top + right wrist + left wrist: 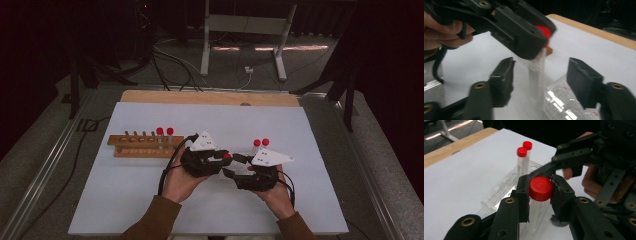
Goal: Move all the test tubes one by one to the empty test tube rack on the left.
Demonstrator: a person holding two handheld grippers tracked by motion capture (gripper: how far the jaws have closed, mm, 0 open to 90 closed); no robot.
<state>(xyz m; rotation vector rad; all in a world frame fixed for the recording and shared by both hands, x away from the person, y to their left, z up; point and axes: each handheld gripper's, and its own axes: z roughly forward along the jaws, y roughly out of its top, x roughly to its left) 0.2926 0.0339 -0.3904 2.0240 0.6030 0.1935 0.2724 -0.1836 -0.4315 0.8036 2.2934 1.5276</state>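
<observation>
a red-capped tube (540, 188) is shown clamped at its cap between the pads of the left tongs (540, 191), upright, its clear graduated body hanging below the cap; in the high view the same tube (227, 156) is seen as a red dot between the two hands, near the middle of the white worktop (125, 200); the right tongs (540, 82) are held apart on either side of the tube's body (537, 75), neither pad touching it, so nothing is gripped by them; in the left gripper view the right tongs (541, 171) are seen reaching in from the right, just behind the cap; a clear plastic rack (506, 187) lies on the worktop just beside the held tube, and two further red-capped tubes (524, 157) are stood upright in its far end; these are seen in the high view (260, 144) just beyond the right hand (272, 192); a wooden rack (145, 145) is placed well to the left, carrying two red-capped tubes (165, 132) at its right end; the left hand (180, 182) is seen below its tongs
</observation>
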